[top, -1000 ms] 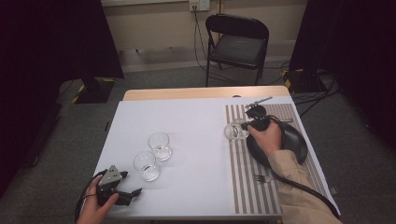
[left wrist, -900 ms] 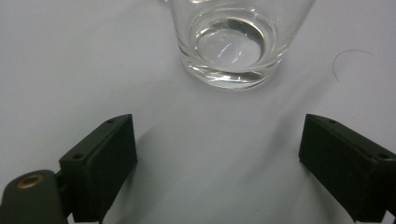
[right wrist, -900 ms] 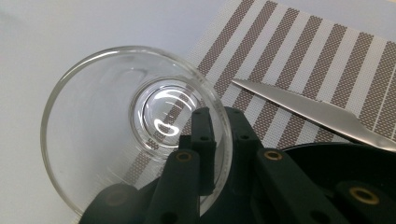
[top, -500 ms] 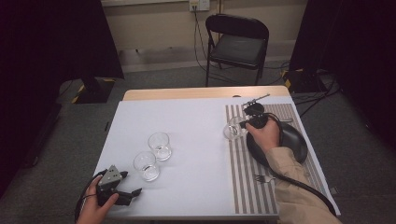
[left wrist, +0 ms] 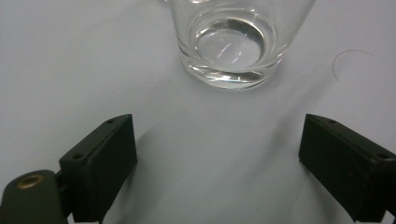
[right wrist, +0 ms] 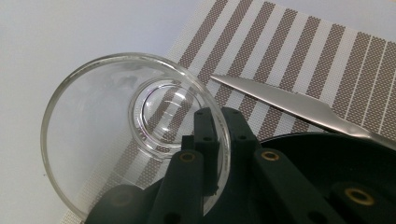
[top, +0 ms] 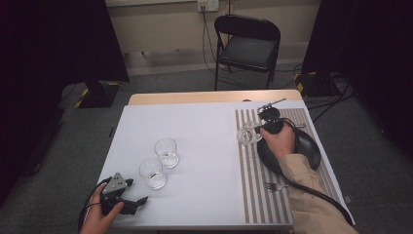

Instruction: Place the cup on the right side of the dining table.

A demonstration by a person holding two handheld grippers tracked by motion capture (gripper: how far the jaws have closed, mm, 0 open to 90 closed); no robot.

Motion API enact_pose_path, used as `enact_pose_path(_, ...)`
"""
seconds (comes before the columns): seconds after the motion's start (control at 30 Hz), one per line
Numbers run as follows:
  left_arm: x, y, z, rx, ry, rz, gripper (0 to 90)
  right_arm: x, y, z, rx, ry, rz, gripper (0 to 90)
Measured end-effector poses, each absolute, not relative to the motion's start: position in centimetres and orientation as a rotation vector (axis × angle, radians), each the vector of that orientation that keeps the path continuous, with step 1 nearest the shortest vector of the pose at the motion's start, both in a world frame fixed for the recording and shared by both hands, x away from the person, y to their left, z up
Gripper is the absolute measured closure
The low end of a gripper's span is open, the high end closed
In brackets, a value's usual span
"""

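Right tongs (right wrist: 219, 135) still pinching glass (right wrist: 135, 126) rim on placemat (top: 272, 195); left tongs (left wrist: 219, 158) spread, unmoved.

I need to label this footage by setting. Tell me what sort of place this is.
Probably a lab or studio set up for recording, not a home. A table laid with a striped placemat stands on grey carpet between dark curtains, with a folding chair and cables by a wall socket behind it.
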State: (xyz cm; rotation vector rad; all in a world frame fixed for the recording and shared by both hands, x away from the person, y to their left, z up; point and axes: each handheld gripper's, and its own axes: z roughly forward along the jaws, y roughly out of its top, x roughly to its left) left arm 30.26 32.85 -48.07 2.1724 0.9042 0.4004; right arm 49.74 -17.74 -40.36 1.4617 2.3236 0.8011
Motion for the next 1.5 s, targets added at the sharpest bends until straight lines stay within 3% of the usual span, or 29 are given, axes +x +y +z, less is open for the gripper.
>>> enact_pose_path(0.23, 30.3, 32.9, -48.1, 2.174, 0.903, 0.401, 10.4, 49.8, -17.6, -40.2, 1.465, 2.297, 0.829, 83.6)
enact_pose_path(0.4, 30.2, 32.8, -48.1, 2.171, 0.905, 0.402, 10.3, 49.9, -17.1, -40.1, 1.459, 2.294, 0.825, 74.7)
enact_pose_path(0.53, 30.3, 32.9, -48.1, 2.173, 0.904, 0.401, 10.4, 50.0, -16.9, -40.1, 1.453, 2.295, 0.81, 73.9)
enact_pose_path(0.73, 30.3, 32.8, -48.1, 2.173, 0.904, 0.402, 10.4, 50.1, -16.4, -39.7, 1.44, 2.281, 0.869, 50.8)
enact_pose_path(1.03, 30.3, 32.8, -48.1, 2.173, 0.905, 0.401, 10.4, 49.9, -16.5, -39.3, 1.423, 2.273, 0.933, 27.6)
enact_pose_path(1.27, 30.3, 32.8, -48.1, 2.174, 0.904, 0.401, 10.3, 49.8, -16.9, -39.1, 1.454, 2.27, 0.948, 16.1)
enact_pose_path(1.5, 30.2, 32.8, -48.1, 2.171, 0.906, 0.402, 10.3, 49.4, -16.8, -38.8, 1.437, 2.306, 0.97, 14.3)
